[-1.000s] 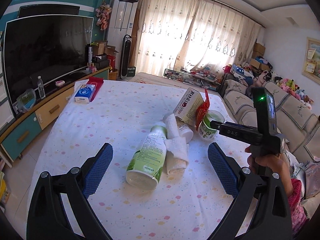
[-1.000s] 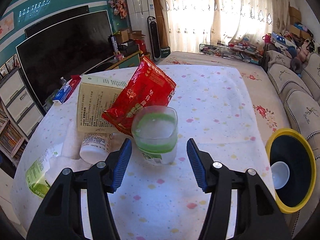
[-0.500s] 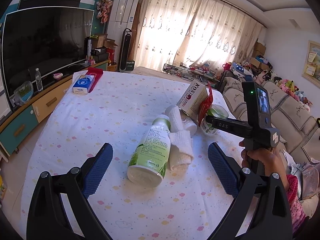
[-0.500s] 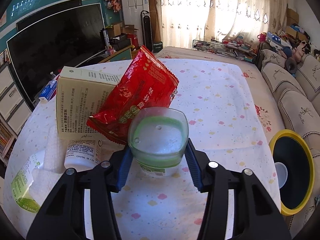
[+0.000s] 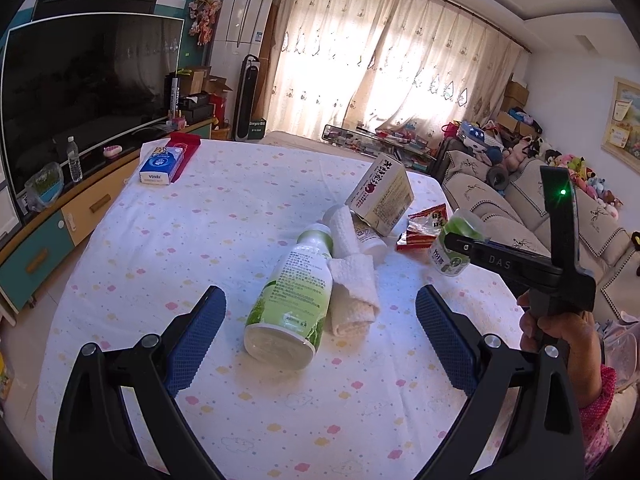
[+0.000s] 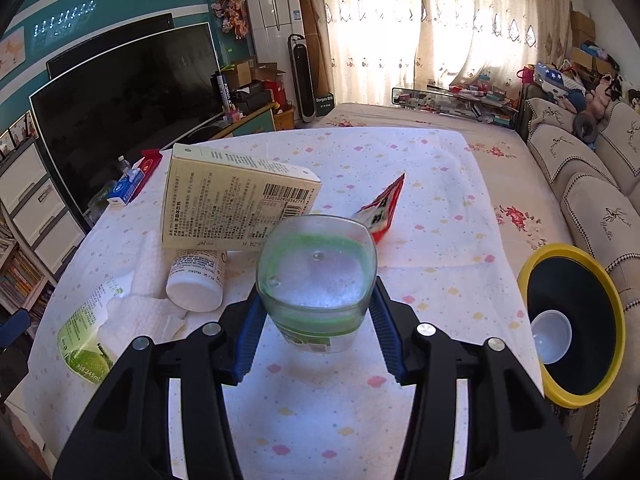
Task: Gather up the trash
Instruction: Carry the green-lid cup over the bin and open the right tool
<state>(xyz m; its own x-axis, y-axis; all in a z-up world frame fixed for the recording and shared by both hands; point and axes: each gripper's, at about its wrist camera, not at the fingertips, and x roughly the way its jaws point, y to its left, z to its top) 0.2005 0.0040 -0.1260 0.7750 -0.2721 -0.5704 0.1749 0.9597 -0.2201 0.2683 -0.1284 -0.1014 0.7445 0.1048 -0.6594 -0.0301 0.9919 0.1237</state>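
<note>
1. My right gripper (image 6: 316, 312) has just closed its jaws on 1 cup (image 6: 316, 276), above the table (image 6: 440, 240).
2. My left gripper (image 5: 320, 328) is released, 1 bottle (image 5: 292, 296) lying before it.
3. 1 box (image 6: 236, 204), 1 red wrapper (image 6: 384, 208), 1 jar (image 6: 196, 280).

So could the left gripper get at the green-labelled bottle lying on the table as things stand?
Probably yes. The left gripper is open, and the bottle lies right ahead between its fingers with nothing over it. Only the white towel rests against one side.
</note>
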